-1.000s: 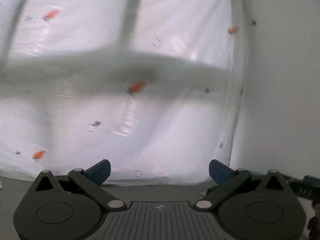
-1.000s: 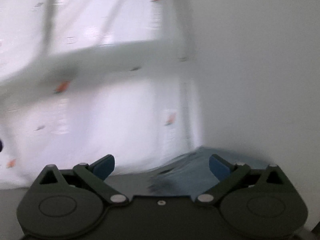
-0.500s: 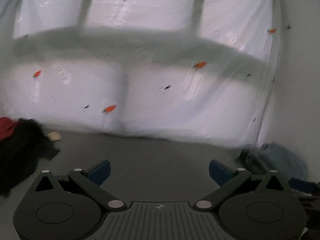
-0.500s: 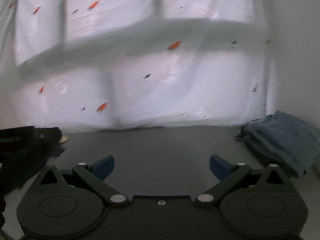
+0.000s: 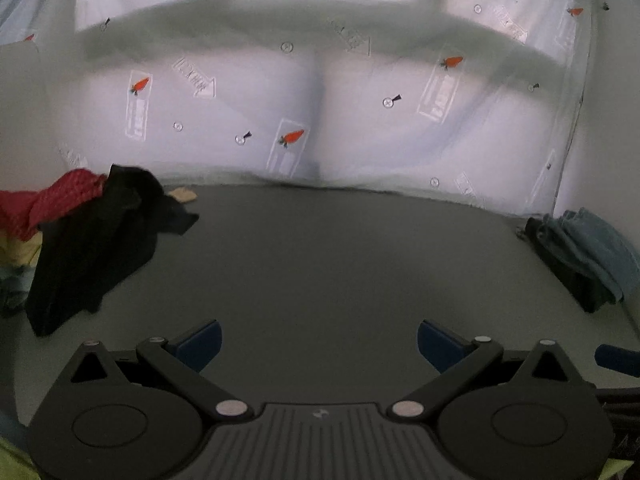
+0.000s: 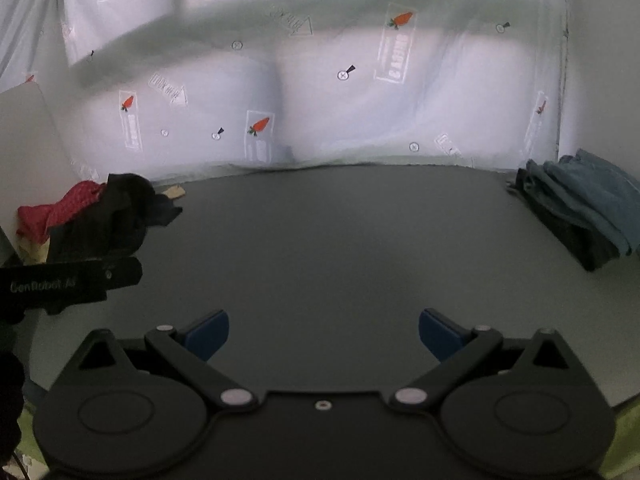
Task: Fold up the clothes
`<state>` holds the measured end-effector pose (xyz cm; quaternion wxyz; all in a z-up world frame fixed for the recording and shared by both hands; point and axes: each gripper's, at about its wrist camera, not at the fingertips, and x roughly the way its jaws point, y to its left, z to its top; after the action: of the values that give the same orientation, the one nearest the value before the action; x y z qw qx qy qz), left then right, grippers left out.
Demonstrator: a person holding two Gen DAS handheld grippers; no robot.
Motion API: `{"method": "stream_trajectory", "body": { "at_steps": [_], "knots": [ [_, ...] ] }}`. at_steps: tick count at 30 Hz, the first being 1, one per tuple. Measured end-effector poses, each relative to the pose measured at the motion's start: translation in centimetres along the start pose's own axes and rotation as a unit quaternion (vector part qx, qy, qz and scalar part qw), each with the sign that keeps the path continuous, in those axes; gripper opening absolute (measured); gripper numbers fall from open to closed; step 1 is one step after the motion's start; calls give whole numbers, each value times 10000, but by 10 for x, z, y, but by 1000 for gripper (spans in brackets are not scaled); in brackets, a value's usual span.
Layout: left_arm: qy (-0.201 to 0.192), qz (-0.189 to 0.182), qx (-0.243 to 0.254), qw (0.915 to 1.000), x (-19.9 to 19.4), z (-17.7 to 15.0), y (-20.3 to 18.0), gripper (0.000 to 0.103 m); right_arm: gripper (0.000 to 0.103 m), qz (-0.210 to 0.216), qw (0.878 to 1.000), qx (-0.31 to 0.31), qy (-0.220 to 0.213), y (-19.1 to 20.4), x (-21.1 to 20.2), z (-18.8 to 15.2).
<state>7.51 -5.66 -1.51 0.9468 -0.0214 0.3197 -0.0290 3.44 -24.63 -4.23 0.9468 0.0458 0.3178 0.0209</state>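
My left gripper (image 5: pixel 318 340) and right gripper (image 6: pixel 323 334) hang empty, jaws spread, over the grey table (image 6: pixel 340 248), between its left-edge crumpled clothes pile (image 5: pixel 96 236) and right-edge folded stack (image 6: pixel 580 216).

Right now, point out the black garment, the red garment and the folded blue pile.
black garment (image 5: pixel 100 248), left wrist view, on its draped middle.
red garment (image 5: pixel 52 196), left wrist view, on its bunched top.
folded blue pile (image 6: pixel 588 204), right wrist view, on its top layer.
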Motion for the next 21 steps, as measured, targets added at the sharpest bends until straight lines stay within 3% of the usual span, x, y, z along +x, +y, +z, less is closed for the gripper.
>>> {"method": "stream_trajectory", "body": {
  "at_steps": [21],
  "knots": [
    [21,-39,48,10000,-42,-31,27,103,103,-271,9991,-308,-106,30,-39,-29]
  ]
}}
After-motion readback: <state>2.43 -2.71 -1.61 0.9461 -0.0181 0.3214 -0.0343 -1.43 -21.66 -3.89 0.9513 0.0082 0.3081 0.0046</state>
